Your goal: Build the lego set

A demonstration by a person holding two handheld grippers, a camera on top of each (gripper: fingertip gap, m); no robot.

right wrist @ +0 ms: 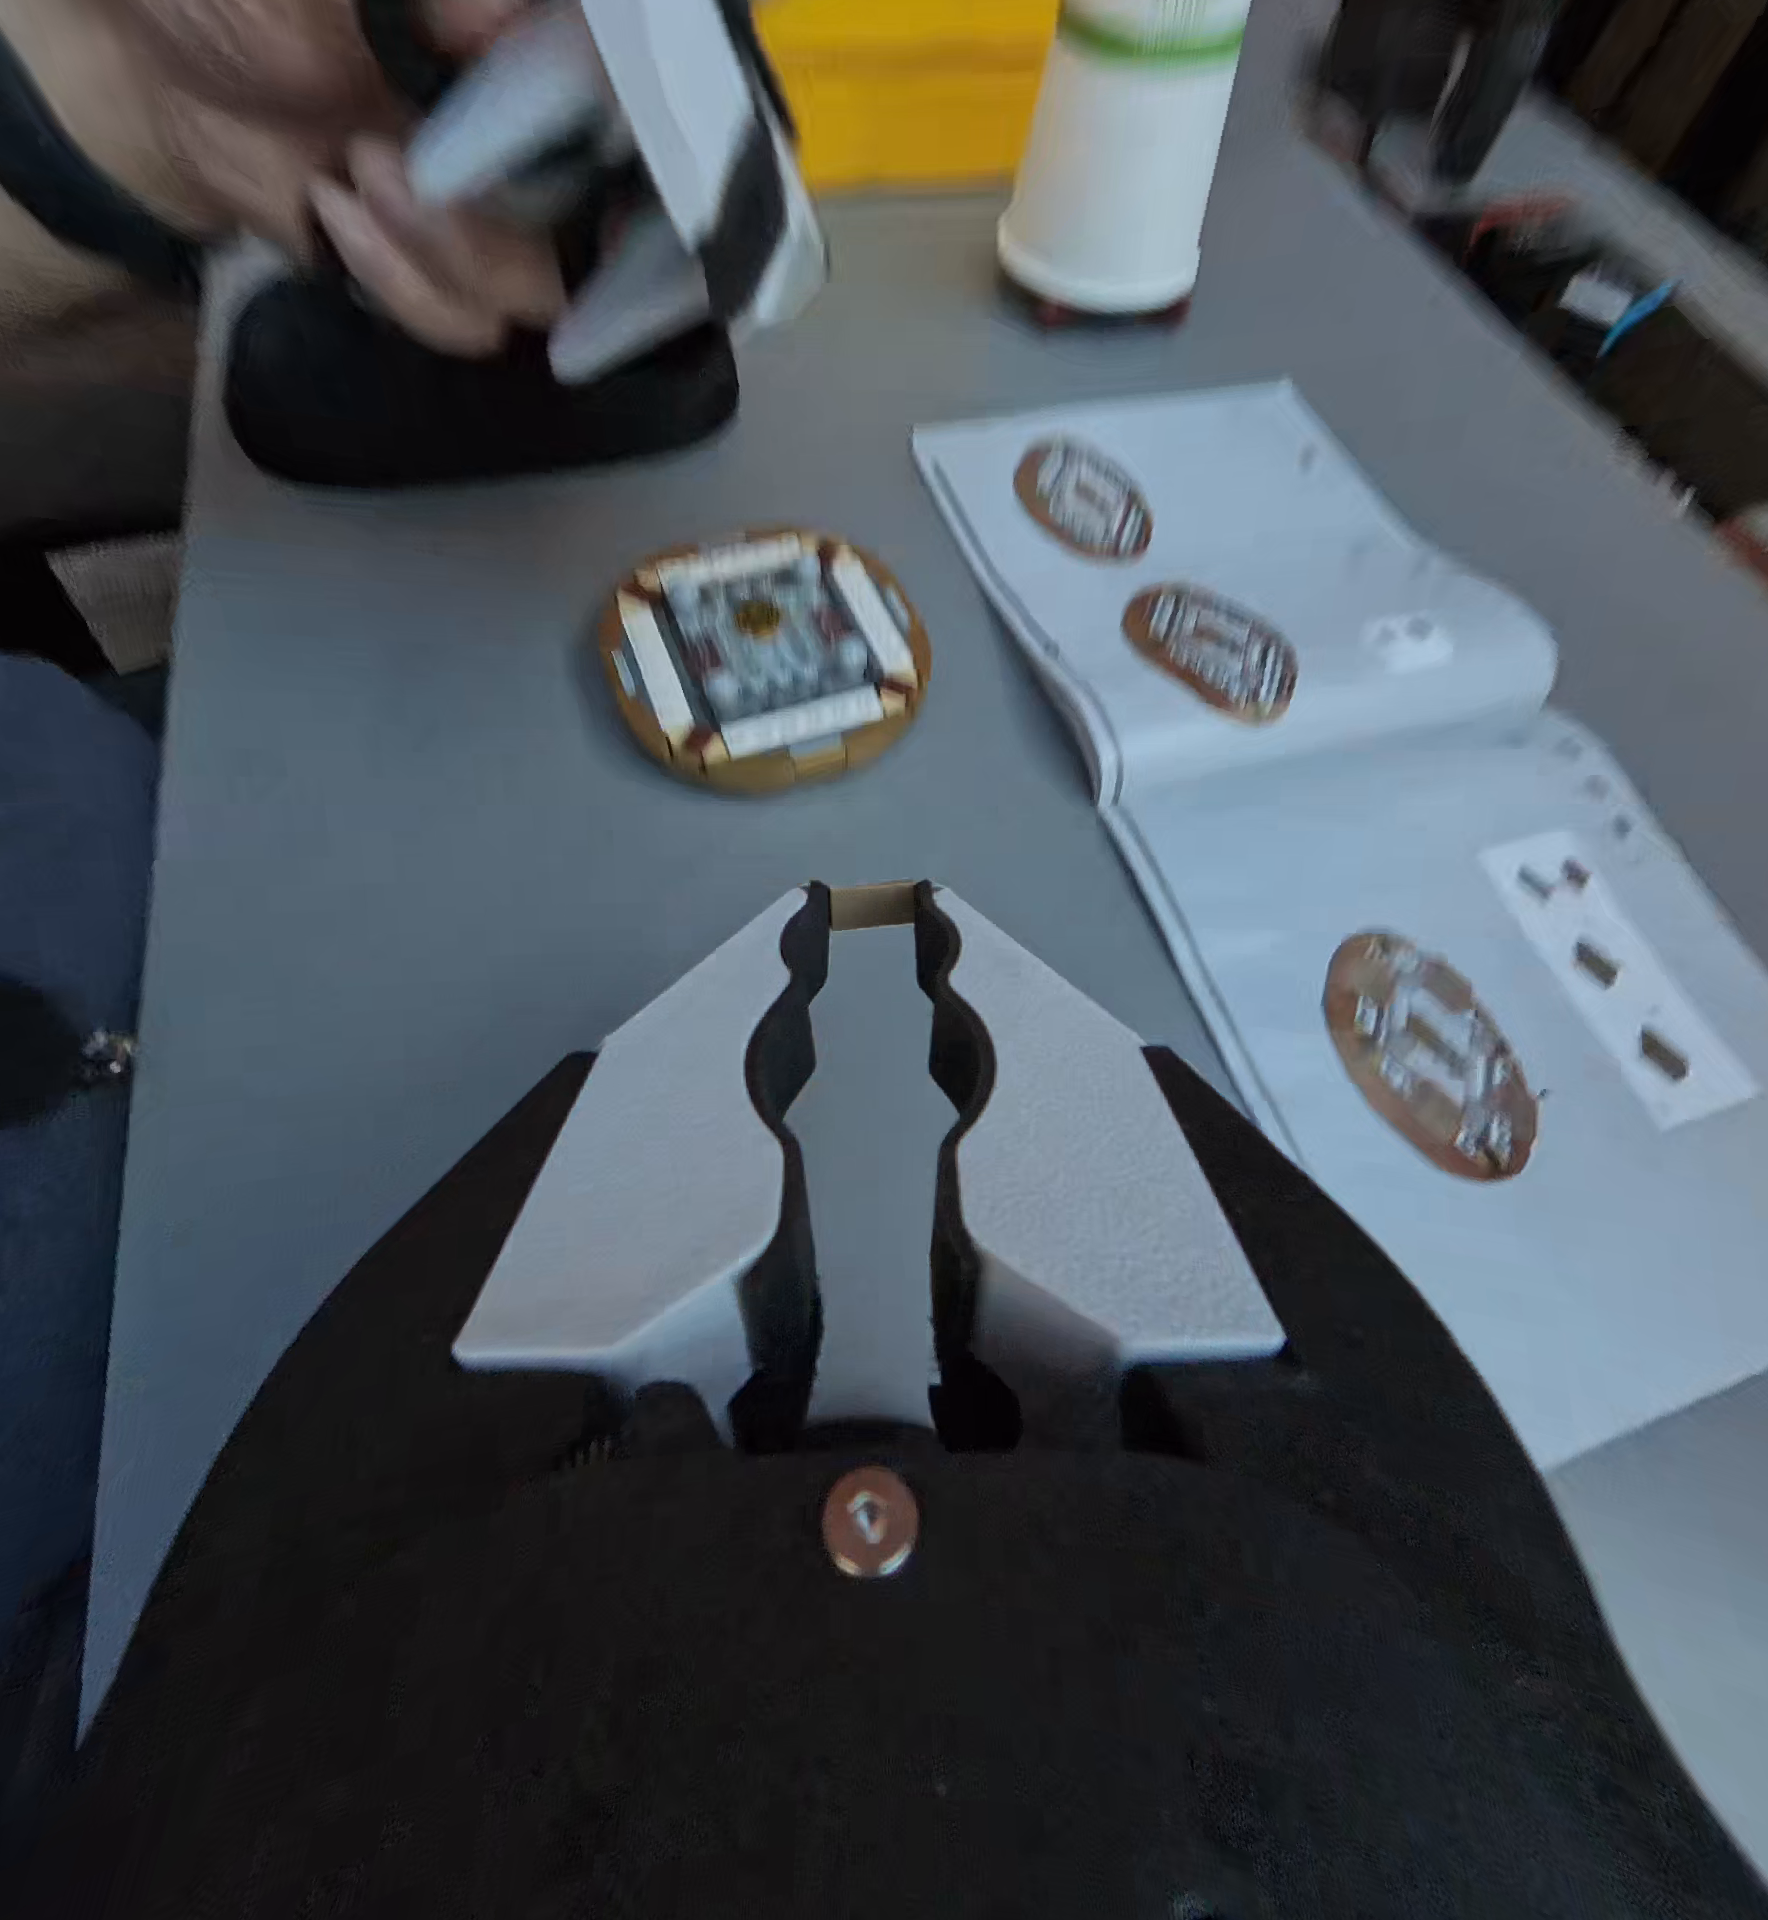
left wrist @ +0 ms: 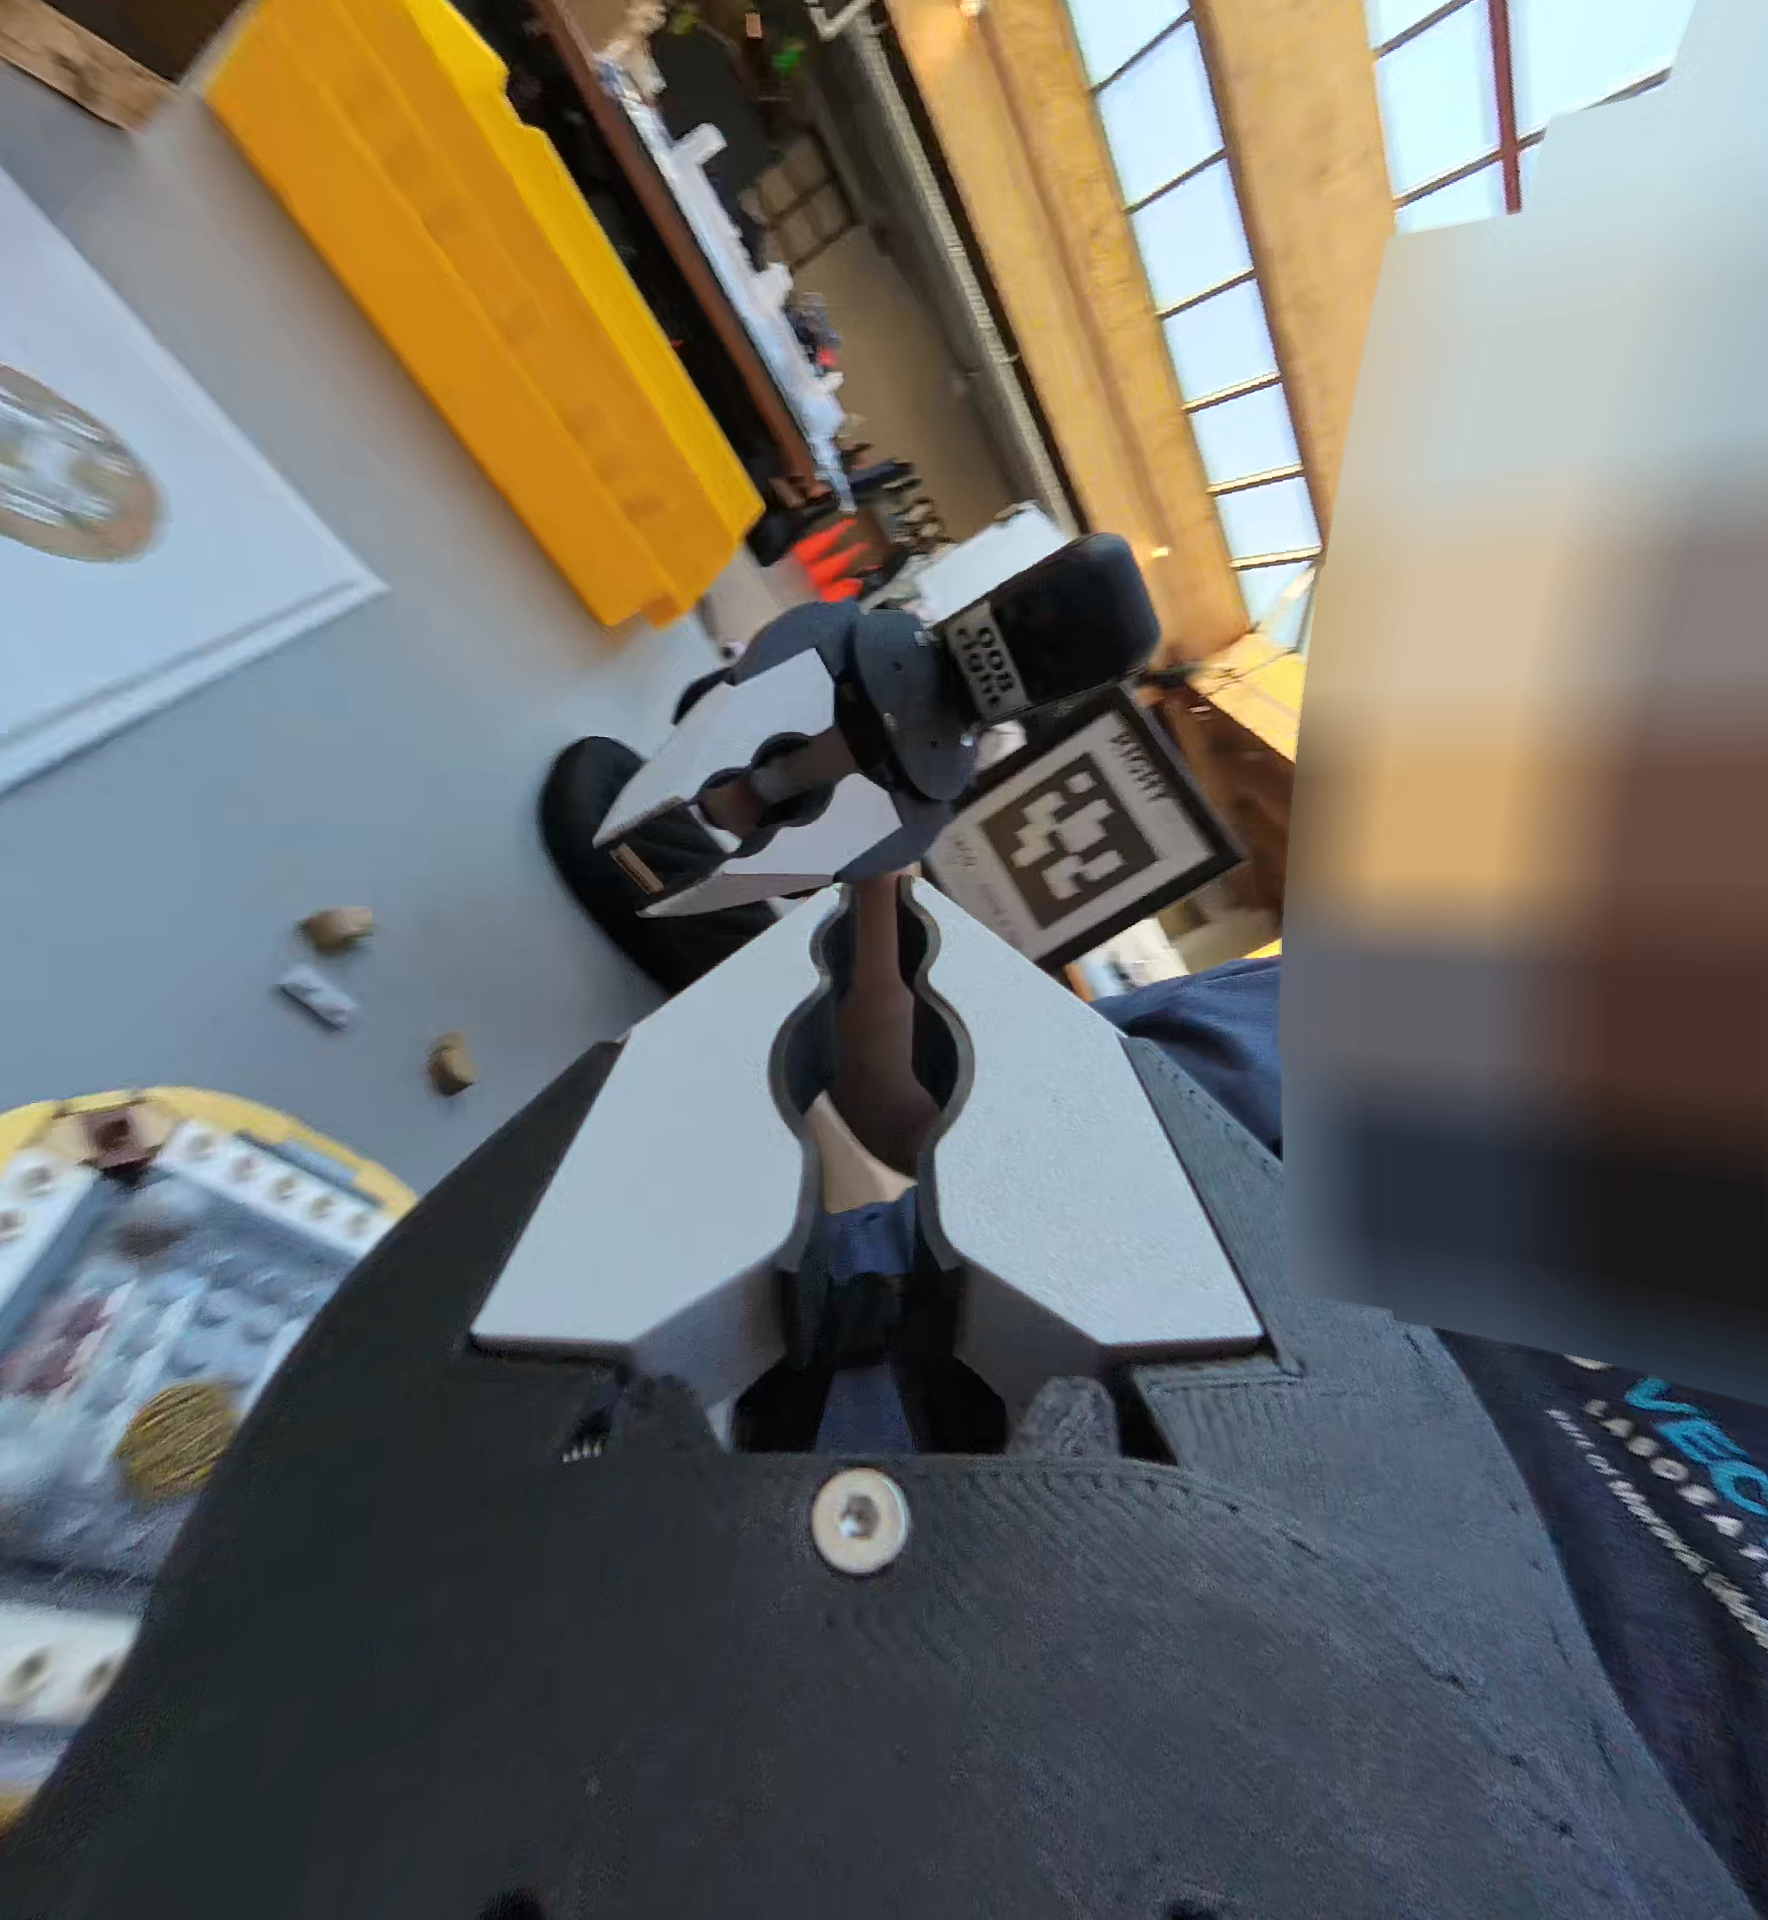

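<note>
My right gripper point(right wrist: 872, 902) is shut on a small tan brick point(right wrist: 872, 906), pinched at its fingertips above the grey table point(right wrist: 392, 831). The round tan-rimmed Lego build point(right wrist: 764, 660) lies on the table just ahead of it. My left gripper point(left wrist: 875, 894) is raised and tilted, its jaws a narrow gap apart with nothing between them. It faces the right gripper point(left wrist: 633, 873), which shows the tan brick point(left wrist: 631, 864) at its tips. The build point(left wrist: 80, 1299) sits at the lower left of the left wrist view. The left gripper point(right wrist: 589, 239) is a blur in a hand at the top left.
Two tan pieces point(left wrist: 338, 927) point(left wrist: 451, 1062) and a grey piece point(left wrist: 317, 995) lie loose on the table. An open instruction booklet point(right wrist: 1327, 831) lies right of the build. A black pouch point(right wrist: 475, 416), a yellow bin point(left wrist: 485, 312) and a white cup point(right wrist: 1119, 156) stand at the far side. Across from one pair of fingers to the other is roughly 10 cm.
</note>
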